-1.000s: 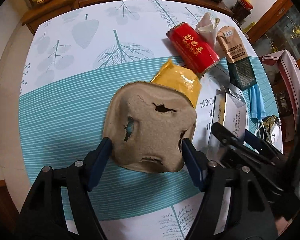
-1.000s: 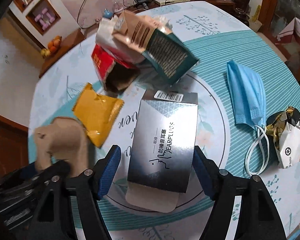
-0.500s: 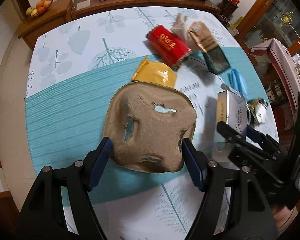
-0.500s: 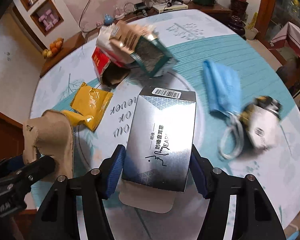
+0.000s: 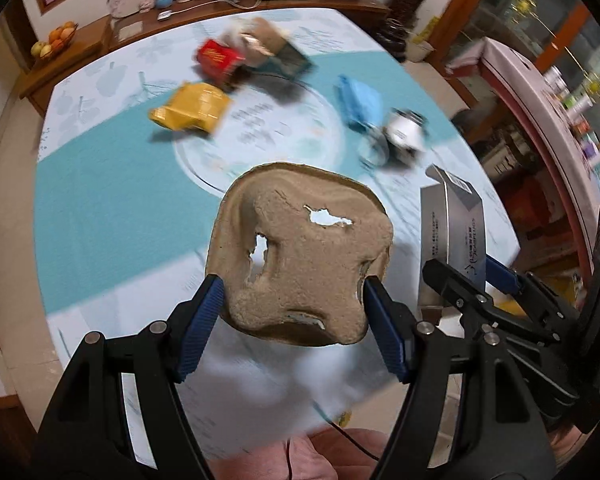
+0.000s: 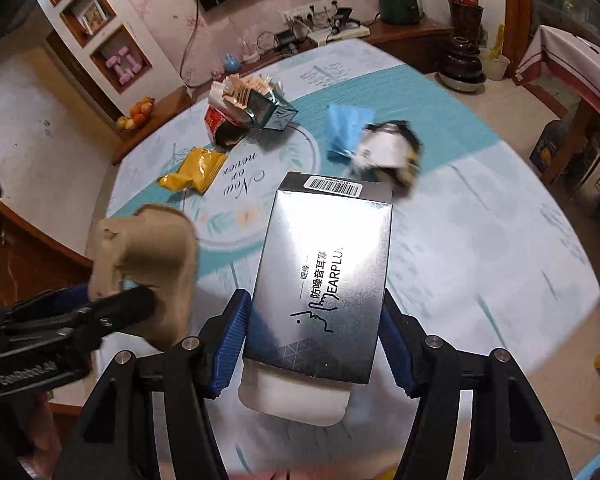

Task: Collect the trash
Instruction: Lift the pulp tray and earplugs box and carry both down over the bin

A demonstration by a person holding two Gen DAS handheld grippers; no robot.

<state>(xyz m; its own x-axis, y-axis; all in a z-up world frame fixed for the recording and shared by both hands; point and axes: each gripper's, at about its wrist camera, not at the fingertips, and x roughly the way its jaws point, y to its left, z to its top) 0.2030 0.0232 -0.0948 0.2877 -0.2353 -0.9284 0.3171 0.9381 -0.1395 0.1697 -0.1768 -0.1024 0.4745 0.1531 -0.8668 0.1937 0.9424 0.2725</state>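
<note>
My left gripper is shut on a torn brown pulp cup tray, lifted above the table's near edge. In the right wrist view that tray hangs at the left. My right gripper is shut on a silver earplug box, its bottom flap open; in the left wrist view the box stands at the right. Left on the table are a yellow packet, a red box, a brown and teal bag, a blue face mask and a crumpled white wrapper.
The round table wears a teal and white leaf-print cloth. A wooden sideboard with cables, devices and a fruit bowl runs behind it. A pink-covered cabinet stands at the right. A person's hand shows below the left gripper.
Both grippers rose and drew back toward the table's near edge with the tray and the box. The remaining trash now looks smaller and farther away.
</note>
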